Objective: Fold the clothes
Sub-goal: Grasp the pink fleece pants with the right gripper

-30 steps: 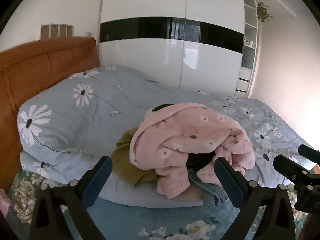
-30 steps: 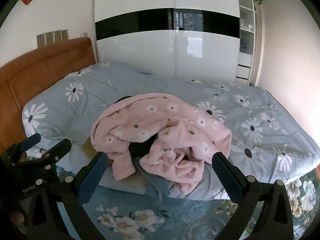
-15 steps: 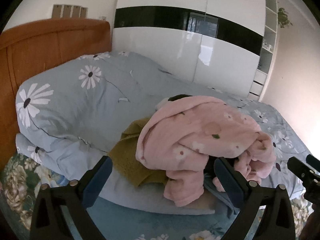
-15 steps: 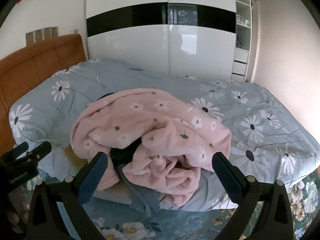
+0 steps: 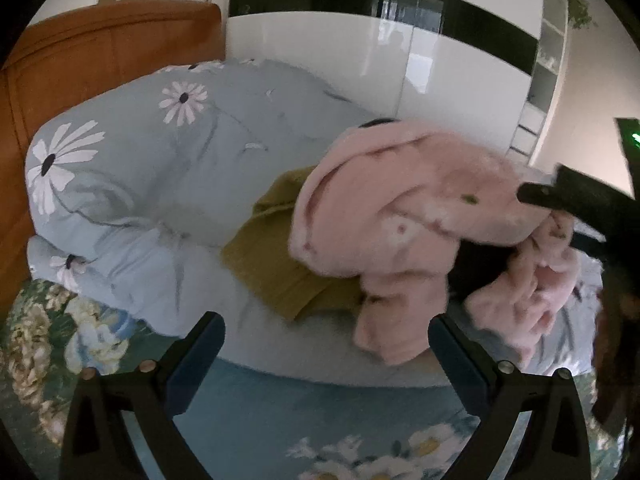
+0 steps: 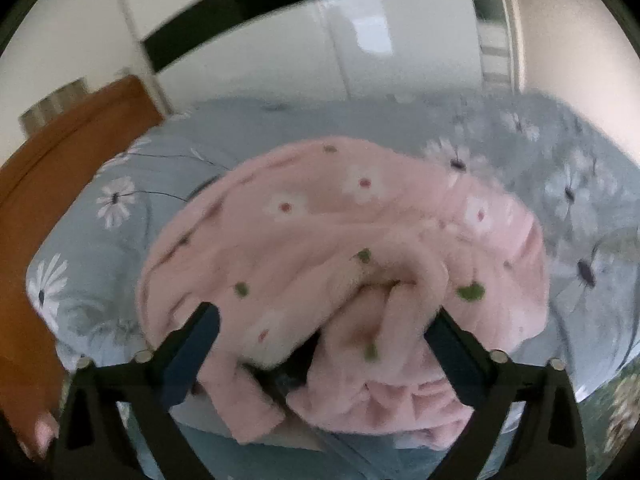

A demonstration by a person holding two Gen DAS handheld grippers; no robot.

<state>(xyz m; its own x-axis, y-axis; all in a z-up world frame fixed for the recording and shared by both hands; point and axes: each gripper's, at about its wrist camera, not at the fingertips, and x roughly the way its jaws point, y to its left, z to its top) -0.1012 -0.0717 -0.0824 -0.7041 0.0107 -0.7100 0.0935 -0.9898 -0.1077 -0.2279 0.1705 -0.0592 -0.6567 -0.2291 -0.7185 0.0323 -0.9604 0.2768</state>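
**Both grippers wide apart at the clothes heap on the bed**

From my left gripper [image 5: 326,344] I see both fingers spread wide with nothing between them; they hang over the edge of the bed, above the green floral sheet [image 5: 248,420]. The pink fleece garment [image 5: 404,216] lies crumpled in a heap ahead and to the right of that gripper, on the pale blue daisy duvet [image 5: 132,168]. An olive-yellow garment [image 5: 276,256] sticks out from under its left side, and something dark sits inside the folds; I cannot tell what it is. The orange-brown headboard [image 5: 100,52] stands at the left and the white wardrobe with a black band [image 5: 360,64] fills the back wall.

My right gripper [image 6: 320,344] is also spread wide. Its view is blurred, but the pink heap fills the space between the two fingers and looks pressed close to them; I cannot tell whether either pad touches the cloth. In the left wrist view that same gripper shows as a black bar coming in from the right edge, its tip lying against the upper right part of the pink garment. Nothing is clamped by either tool, and the garment is unfolded
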